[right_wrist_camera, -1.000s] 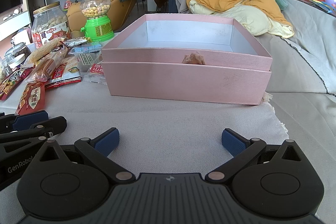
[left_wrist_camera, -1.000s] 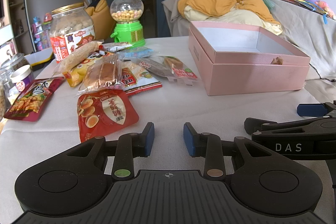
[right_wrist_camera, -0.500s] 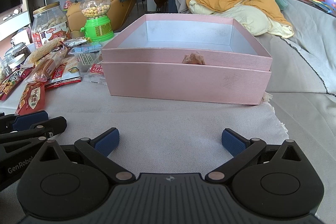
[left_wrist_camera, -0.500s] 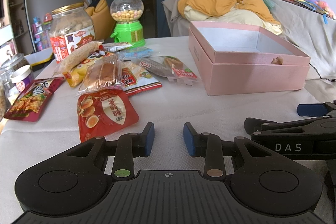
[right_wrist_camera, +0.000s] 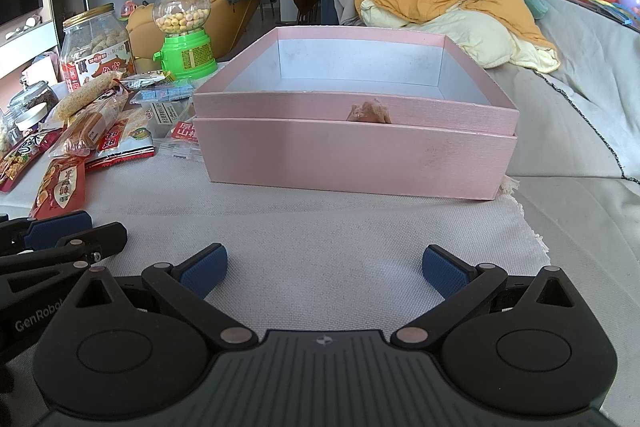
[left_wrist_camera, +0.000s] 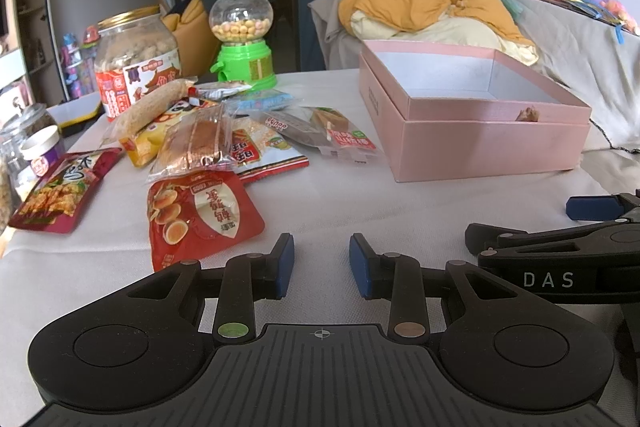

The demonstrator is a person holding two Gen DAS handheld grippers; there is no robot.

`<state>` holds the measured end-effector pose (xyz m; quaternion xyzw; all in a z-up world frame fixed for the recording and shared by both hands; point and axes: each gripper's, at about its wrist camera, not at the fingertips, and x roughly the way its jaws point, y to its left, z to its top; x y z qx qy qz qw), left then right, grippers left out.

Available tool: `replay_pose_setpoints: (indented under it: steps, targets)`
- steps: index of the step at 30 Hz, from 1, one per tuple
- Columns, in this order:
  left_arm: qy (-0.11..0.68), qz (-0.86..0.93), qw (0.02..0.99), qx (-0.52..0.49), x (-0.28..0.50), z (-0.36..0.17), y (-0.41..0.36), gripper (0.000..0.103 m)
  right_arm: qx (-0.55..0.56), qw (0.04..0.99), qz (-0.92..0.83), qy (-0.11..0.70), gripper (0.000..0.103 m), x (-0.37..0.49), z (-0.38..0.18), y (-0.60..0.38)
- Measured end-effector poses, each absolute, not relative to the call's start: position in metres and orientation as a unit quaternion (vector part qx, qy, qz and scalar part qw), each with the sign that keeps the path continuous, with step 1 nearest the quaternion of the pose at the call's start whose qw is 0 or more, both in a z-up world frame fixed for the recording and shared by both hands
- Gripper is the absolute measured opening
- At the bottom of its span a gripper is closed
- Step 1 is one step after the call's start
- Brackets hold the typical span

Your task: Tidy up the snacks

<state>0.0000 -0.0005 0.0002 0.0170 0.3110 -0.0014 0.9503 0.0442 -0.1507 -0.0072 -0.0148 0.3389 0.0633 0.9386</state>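
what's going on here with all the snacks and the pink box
A person holds a gripper in each hand over a cloth-covered table. Neither holds anything: the left gripper has a narrow empty gap, the right gripper is wide open. The snack packets lie piled left of the open pink box, which looks empty.

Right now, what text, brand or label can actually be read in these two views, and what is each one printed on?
"DAS": white letters on the right gripper body, seen in the left wrist view.
"GenRobo", cut off at the edge: on the left gripper body, seen in the right wrist view.
Snack packets and the big jar: printed Chinese characters, too small or upside down to read reliably.
Pink box: a faint side mark, unreadable.
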Motion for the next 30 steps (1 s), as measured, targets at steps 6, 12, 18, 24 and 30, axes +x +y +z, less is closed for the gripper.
replay_pose_setpoints:
  steps: [6, 12, 18, 24, 30]
  targets:
    - [0.311, -0.004, 0.95, 0.01, 0.0, 0.0, 0.0, 0.036, -0.018, 0.931, 0.076, 0.357, 0.103, 0.05, -0.008, -0.154]
    - [0.309, -0.021, 0.951, -0.009, -0.002, 0.001, 0.008, 0.036, -0.03, 0.915, 0.085, 0.394, 0.103, 0.057, -0.003, -0.152]
    - [0.293, -0.067, 0.953, -0.045, -0.021, 0.016, 0.045, 0.036, -0.056, 0.89, 0.13, 0.433, 0.103, 0.072, 0.008, -0.146]
    - [0.257, 0.001, 0.965, -0.052, -0.011, 0.044, 0.117, 0.036, -0.08, 0.901, 0.203, 0.374, 0.103, 0.053, 0.021, -0.108]
    - [0.258, 0.072, 0.96, -0.084, 0.024, 0.047, 0.194, 0.035, -0.105, 0.895, 0.237, 0.363, 0.103, 0.042, 0.018, -0.081]
